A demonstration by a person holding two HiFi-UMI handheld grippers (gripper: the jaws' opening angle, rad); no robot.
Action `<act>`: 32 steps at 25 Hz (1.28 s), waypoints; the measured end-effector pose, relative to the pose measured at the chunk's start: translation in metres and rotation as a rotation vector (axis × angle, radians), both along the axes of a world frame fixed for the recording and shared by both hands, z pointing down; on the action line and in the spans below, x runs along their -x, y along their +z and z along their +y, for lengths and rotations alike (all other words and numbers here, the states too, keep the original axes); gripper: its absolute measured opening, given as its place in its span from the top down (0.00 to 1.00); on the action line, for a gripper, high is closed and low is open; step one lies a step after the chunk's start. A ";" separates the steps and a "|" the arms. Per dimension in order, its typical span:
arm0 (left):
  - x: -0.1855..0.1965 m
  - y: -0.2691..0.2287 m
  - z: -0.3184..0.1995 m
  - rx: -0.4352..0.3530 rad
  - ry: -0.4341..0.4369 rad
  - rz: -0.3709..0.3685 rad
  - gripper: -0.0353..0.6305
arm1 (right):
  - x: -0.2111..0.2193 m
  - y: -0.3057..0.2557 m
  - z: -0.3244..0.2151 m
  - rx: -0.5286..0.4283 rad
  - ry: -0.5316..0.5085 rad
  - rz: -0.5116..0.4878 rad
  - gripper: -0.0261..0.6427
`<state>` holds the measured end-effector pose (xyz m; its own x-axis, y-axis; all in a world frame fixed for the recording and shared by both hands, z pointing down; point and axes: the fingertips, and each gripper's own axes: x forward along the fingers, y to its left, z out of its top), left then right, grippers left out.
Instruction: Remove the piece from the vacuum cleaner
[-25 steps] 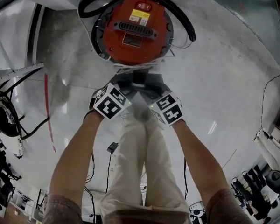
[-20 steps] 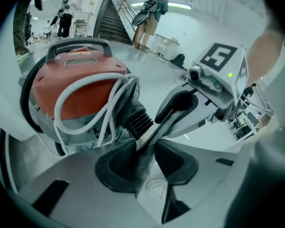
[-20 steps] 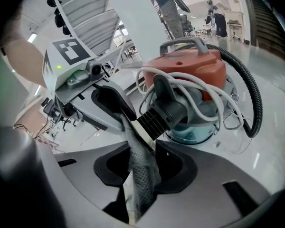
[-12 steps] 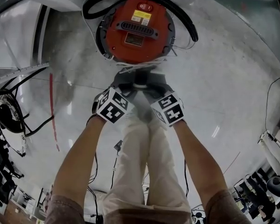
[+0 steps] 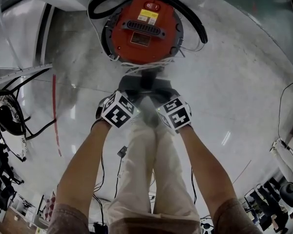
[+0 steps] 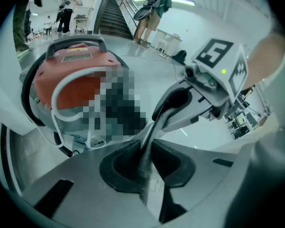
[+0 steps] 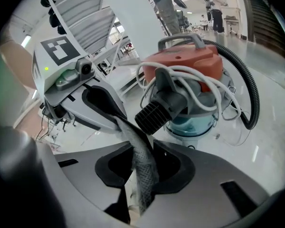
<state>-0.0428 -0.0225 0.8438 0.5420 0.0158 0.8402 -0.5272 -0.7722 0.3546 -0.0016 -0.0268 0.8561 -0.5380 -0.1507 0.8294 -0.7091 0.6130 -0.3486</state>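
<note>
The red vacuum cleaner (image 5: 144,30) stands on the pale floor with a black hose (image 5: 195,23) and a white cord (image 5: 136,67) looped round it. Just below it my left gripper (image 5: 134,87) and right gripper (image 5: 161,87) meet tip to tip. A thin grey textured piece (image 6: 149,141) runs from my left gripper's jaws (image 6: 149,165) into the right gripper (image 6: 173,106). In the right gripper view the same piece (image 7: 140,156) passes from my right gripper (image 7: 142,170) to the left gripper (image 7: 107,106). Both pairs of jaws are closing and pinch it. A grey nozzle (image 7: 154,115) points at me from the vacuum (image 7: 190,63).
My legs (image 5: 146,169) stand directly under the grippers. Black cables (image 5: 34,130) and a red floor line (image 5: 53,116) lie to the left. Cluttered equipment fills the lower corners (image 5: 278,194). A staircase (image 6: 116,18) and people stand far behind the vacuum.
Both grippers stay together just below the vacuum. The right marker cube has edged slightly toward the left one.
</note>
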 end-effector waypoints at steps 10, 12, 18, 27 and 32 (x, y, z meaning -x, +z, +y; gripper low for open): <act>-0.012 -0.053 0.015 -0.005 -0.026 0.061 0.85 | -0.013 -0.050 0.015 -0.029 -0.068 -0.016 0.86; -0.014 -0.079 0.012 -0.013 -0.021 0.070 0.86 | -0.014 -0.079 0.011 -0.042 -0.073 -0.031 0.86; -0.012 -0.171 -0.015 -0.074 -0.023 0.080 0.85 | -0.015 -0.172 -0.012 -0.084 -0.061 -0.091 0.86; -0.024 -0.341 -0.048 -0.155 -0.039 0.148 0.85 | -0.030 -0.347 -0.044 -0.226 -0.055 -0.165 0.87; -0.031 -0.434 -0.064 -0.281 -0.003 0.214 0.85 | -0.036 -0.441 -0.060 -0.359 -0.103 -0.197 0.88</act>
<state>-0.0120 -0.0869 0.4098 0.7057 -0.2017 0.6792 -0.4667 -0.8536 0.2314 0.0340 -0.0868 0.4149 -0.7082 -0.3484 0.6141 -0.5789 0.7845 -0.2226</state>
